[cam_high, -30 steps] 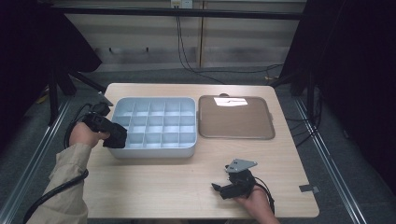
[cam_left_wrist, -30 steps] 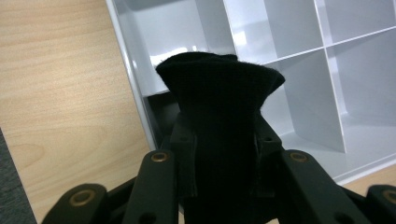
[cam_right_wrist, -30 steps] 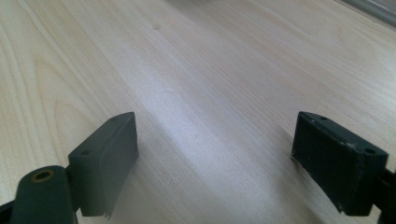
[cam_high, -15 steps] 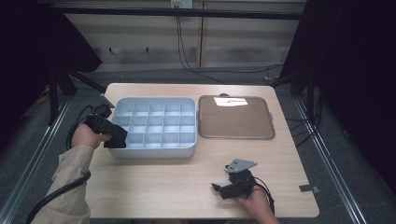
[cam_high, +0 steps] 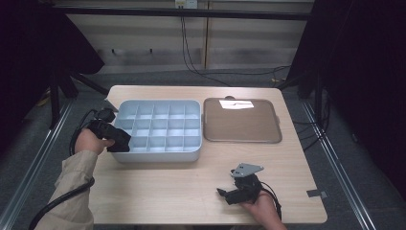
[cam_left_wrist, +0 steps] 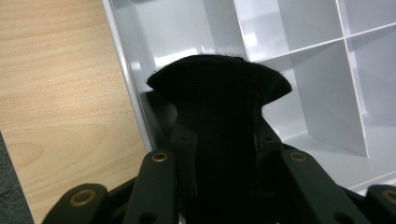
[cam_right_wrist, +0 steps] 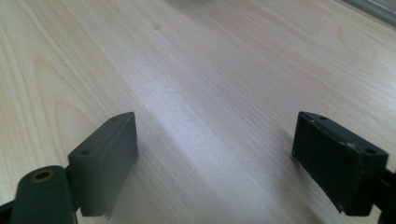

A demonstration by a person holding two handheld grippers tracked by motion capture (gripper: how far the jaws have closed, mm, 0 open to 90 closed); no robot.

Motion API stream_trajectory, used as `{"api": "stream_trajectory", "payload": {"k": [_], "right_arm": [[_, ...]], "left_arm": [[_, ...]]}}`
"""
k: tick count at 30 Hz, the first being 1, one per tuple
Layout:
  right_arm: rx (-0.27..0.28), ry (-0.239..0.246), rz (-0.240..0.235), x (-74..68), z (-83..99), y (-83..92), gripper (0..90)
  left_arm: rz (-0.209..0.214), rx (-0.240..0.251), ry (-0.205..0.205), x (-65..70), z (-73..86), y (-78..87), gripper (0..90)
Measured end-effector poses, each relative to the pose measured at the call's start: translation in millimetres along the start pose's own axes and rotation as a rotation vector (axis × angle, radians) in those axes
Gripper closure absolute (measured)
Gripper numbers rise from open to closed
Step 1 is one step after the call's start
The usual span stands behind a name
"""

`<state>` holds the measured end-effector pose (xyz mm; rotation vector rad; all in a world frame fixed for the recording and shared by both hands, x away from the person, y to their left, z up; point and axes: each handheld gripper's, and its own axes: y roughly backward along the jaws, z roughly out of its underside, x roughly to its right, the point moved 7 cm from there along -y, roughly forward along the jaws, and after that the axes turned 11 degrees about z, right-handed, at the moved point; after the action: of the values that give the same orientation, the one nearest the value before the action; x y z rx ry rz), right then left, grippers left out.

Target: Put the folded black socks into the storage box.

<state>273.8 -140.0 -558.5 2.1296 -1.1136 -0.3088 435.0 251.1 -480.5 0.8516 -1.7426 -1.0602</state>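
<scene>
No visible change since earlier.

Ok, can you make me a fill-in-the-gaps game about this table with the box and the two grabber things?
1. The left gripper holds a folded cloth whose colour is ____.
2. The cloth is over the grey divided box, at the box's ____ end in the high view.
3. The right gripper has its jaws wide ____, with nothing between them.
4. The brown tray lies on the ____ side of the box in the high view.

Missing words: black; left; open; right
</scene>
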Motion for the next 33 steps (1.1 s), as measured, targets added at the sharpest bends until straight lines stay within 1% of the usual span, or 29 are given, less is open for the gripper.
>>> {"api": "stream_trajectory", "payload": {"k": [4, 6, 13, 17, 18, 23, 26, 28, 33], "right_arm": [[0.000, 0.000, -0.001, -0.1, 0.0, 0.0, 13.8], [0.000, 0.000, -0.001, -0.1, 0.0, 0.0, 13.8], [0.000, 0.000, -0.002, -0.2, 0.0, 0.0, 13.7], [0.000, 0.000, -0.002, -0.2, 0.0, 0.0, 13.7], [0.000, 0.000, -0.002, -0.2, 0.0, 0.0, 13.7], [0.000, 0.000, -0.002, -0.2, 0.0, 0.0, 13.7], [0.000, 0.000, -0.002, -0.2, 0.0, -0.1, 13.7], [-0.001, -0.001, -0.003, -0.3, 0.0, 0.0, 13.7], [-0.002, -0.002, -0.003, -0.4, 0.0, 0.1, 13.7]], "left_arm": [[0.003, 0.004, -0.001, -0.2, 0.2, -0.1, 68.6], [0.009, 0.008, 0.008, -0.1, 0.3, 0.6, 68.0], [0.016, 0.015, 0.004, -0.1, -1.0, 4.2, 65.4], [0.013, 0.018, 0.004, 0.4, -1.1, 5.7, 64.4], [0.018, 0.019, 0.008, 1.1, -1.3, 6.8, 64.0], [0.011, 0.025, 0.002, 1.5, -2.0, 9.8, 62.5], [0.010, 0.034, 0.005, 1.8, -3.1, 12.4, 61.2], [0.011, 0.028, 0.006, 2.2, -3.0, 13.4, 61.3], [0.006, 0.039, 0.009, 2.1, -4.4, 18.2, 59.6]]}}
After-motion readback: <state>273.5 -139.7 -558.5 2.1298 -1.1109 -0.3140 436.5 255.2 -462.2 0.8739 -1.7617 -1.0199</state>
